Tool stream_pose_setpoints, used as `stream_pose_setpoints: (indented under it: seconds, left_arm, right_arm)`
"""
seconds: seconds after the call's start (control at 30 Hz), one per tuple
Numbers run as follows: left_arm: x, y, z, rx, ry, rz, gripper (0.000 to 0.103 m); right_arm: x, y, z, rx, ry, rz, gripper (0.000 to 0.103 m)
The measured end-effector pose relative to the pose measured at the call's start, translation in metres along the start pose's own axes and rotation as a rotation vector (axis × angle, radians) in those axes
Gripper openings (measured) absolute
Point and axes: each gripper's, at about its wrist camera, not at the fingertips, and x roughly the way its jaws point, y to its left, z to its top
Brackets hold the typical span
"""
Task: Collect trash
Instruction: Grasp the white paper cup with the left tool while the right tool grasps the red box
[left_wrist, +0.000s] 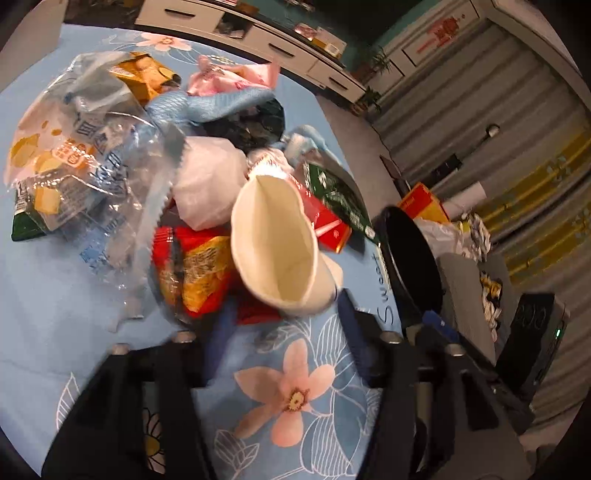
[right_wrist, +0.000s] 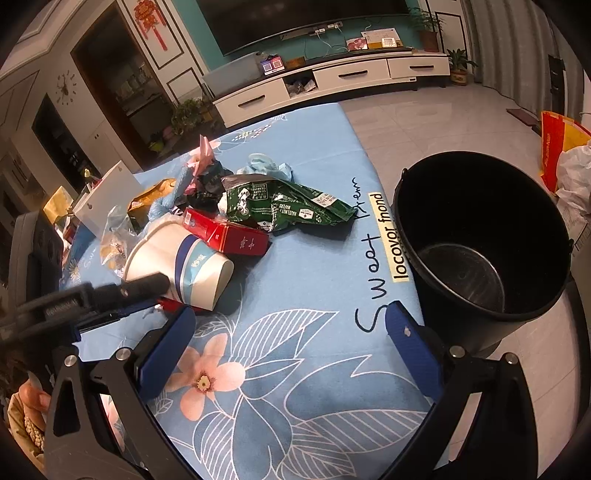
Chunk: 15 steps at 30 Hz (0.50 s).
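In the left wrist view, the left tool reaches around the squashed white paper cup on the blue flowered bench; whether its pads already press, I cannot tell. Thin paper can buckle and slip out.

In the right wrist view, the right tool stands apart, empty, beside the smooth black plastic bucket. Nearby lies a crinkled green foil wrapper.
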Motion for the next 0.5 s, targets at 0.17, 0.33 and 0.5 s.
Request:
stream_pose_setpoints:
  seconds: [0.17, 0.33, 0.5]
  left_arm:
    - [0.000, -0.005, 0.009, 0.002, -0.025, 0.026, 0.054]
    - [0.000, -0.006, 0.010, 0.000, -0.042, 0.039, 0.039]
    - [-0.030, -0.014, 0.002, 0.036, -0.071, -0.019, 0.032]
  right_arm:
    - [0.000, -0.001, 0.001, 0.004, 0.000, -0.001, 0.100]
    - [0.001, 0.001, 0.002, -0.010, 0.002, -0.004, 0.100]
    - [0.005, 0.008, 0.009, -0.046, -0.015, 0.011, 0.100]
